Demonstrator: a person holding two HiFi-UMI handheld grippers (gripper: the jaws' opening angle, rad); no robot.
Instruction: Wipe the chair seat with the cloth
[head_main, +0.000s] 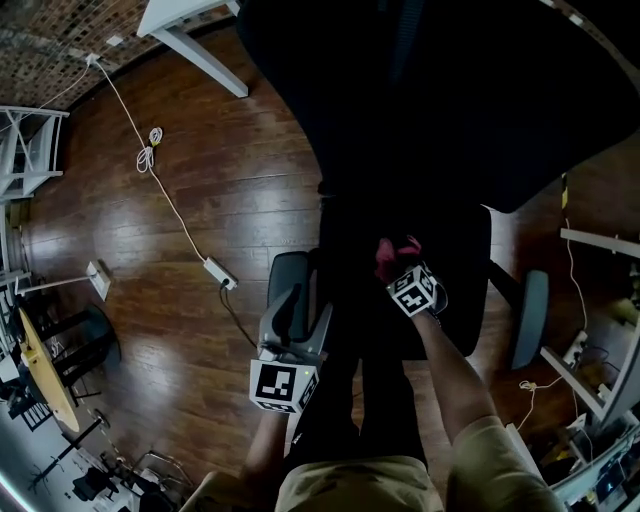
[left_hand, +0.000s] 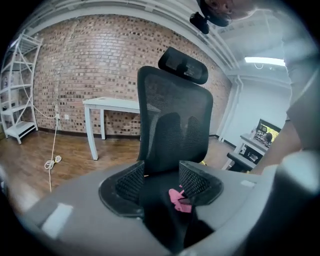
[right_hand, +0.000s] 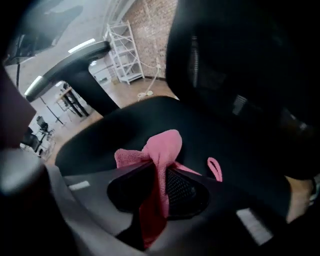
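Here, a crumpled pink cloth (right_hand: 167, 145) is pinched by the right tool (right_hand: 161, 174) on the black chair seat (right_hand: 107, 137); the left tool (left_hand: 161, 180) is spread.

A wood floor (head_main: 200, 200) runs up to a brick wall (left_hand: 100, 65). A white desk (left_hand: 112, 105) stands against that wall, and a white shelf rack (left_hand: 17, 90) stands further left. A white cable (head_main: 170, 205) trails from the wall across the floor to a power strip (head_main: 218, 272). A round yellow table (head_main: 40, 370) stands off to the left. A lit screen (left_hand: 265, 131) sits far right.
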